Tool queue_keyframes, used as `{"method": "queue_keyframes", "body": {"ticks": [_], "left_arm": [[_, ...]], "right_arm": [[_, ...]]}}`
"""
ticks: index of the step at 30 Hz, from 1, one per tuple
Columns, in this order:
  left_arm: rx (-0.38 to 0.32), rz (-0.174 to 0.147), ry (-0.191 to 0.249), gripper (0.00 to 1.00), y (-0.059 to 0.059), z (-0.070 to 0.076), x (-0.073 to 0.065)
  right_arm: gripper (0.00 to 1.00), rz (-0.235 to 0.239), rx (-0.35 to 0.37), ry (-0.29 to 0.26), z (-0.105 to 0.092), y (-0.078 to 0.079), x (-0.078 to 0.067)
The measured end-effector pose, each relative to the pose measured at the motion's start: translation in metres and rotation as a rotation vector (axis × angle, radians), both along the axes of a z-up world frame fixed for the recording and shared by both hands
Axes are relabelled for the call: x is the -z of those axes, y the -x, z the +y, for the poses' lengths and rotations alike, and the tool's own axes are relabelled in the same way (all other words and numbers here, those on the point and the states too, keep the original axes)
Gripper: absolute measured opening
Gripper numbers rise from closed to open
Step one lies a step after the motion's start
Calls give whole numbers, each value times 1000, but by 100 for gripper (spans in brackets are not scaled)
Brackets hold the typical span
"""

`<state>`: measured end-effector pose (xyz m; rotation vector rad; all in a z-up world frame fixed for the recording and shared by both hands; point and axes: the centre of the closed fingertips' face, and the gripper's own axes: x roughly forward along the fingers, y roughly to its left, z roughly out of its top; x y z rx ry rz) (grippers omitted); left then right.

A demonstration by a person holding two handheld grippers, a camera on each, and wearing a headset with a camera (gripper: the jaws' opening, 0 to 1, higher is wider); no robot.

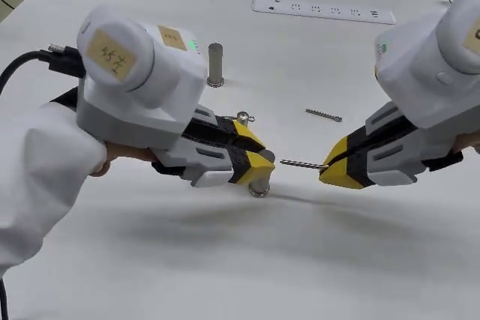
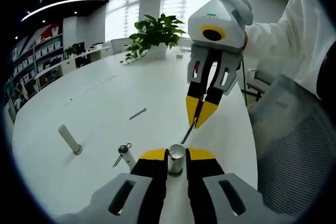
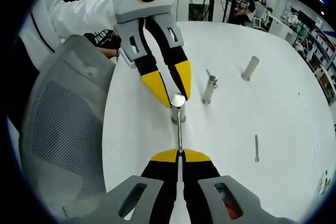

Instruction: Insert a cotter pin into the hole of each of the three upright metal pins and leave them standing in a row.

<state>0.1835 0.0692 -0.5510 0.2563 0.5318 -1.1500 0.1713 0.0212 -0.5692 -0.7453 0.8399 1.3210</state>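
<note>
We wore white sleeves [image 1: 37, 155]; our left gripper [image 1: 259, 161] and right gripper [image 1: 328, 166] were pale grey, yellow-tipped, with a black cable [image 1: 19, 65] upper left.

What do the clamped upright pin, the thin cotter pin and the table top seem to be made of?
Upright pin: likely steel, grey satin finish, bright highlight on its flat top.
Cotter pin: thin metal, probably steel, silver glint.
Table top: smooth matte white, maybe laminate; cannot tell for sure.
</note>
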Motion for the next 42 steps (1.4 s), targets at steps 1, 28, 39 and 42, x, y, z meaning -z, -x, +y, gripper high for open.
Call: {"method": "queue_keyframes", "body": {"ticks": [1,28,39,42], "left_arm": [[4,-4,-2,10,0,0,0],[16,-15,-30,10,-1,-2,0],[15,6,-43,10,-1,0,1],[23,0,-48,10,-1,0,1]], "right_arm": [[0,1,0,1,0,0,0],[0,-6,-46,-14,28,-2,3],[0,-11,-64,-33,41,-4,3],[0,-18,-71,-41,44,-4,3]]}}
